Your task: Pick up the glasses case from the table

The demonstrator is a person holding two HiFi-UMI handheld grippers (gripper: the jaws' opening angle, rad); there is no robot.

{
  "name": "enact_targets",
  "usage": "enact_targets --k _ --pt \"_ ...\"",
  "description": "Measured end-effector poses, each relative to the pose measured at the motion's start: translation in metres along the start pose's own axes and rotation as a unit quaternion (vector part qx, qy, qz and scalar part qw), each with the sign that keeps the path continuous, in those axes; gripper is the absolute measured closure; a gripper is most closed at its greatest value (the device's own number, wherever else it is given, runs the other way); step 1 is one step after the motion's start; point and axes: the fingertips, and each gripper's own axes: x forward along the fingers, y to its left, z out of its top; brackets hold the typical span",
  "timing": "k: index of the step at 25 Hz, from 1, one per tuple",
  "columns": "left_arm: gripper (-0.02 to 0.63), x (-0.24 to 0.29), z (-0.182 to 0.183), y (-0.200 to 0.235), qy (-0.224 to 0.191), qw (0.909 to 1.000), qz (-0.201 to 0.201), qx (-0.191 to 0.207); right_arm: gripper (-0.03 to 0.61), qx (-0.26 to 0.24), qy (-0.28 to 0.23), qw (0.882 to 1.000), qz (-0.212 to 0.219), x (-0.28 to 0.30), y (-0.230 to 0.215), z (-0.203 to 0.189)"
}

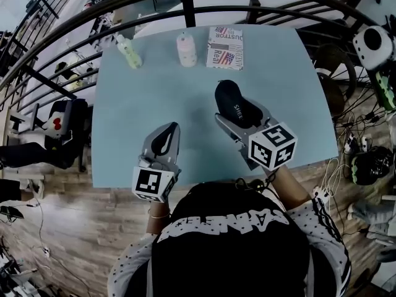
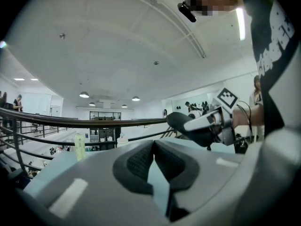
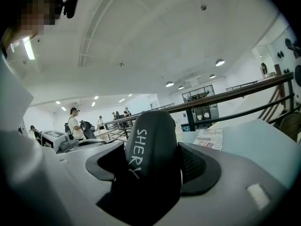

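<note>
The glasses case [image 3: 150, 145] looks matt black, the table [image 1: 154, 98] smooth, the floor [image 1: 80, 228] wooden.

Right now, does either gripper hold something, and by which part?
The right gripper holds the black glasses case, its jaws pressing the two long sides of the nearer half; the far end sticks out. The left gripper holds nothing.

Near the top centre, a pale green bottle [image 1: 130, 52] and a white bottle [image 1: 186, 49] stand upright, a flag-printed booklet [image 1: 225, 47] lying just right of them. A black railing [image 1: 185, 5] curves across the top. A black chair [image 1: 59, 132] stands at far left on wooden floor [image 1: 74, 228].
</note>
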Motion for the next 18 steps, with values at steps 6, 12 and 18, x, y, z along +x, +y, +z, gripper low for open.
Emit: enact_targets --k 6,12,18 --pt "0.614 0.0035 -0.0004 -0.0049 0.002 1.0000 0.001 0.000 0.212 0.003 -0.002 1.000 0.002 -0.0030 -0.0051 -0.0004" --pt "0.614 0.0048 -0.0015 -0.0067 0.006 1.0000 0.001 0.000 0.212 0.008 -0.003 1.000 0.004 -0.0037 -0.0064 -0.0009" --pt "0.614 0.0042 -0.0031 -0.0085 0.005 1.0000 0.001 0.004 0.212 0.010 -0.004 1.000 0.005 -0.0060 -0.0061 -0.0024"
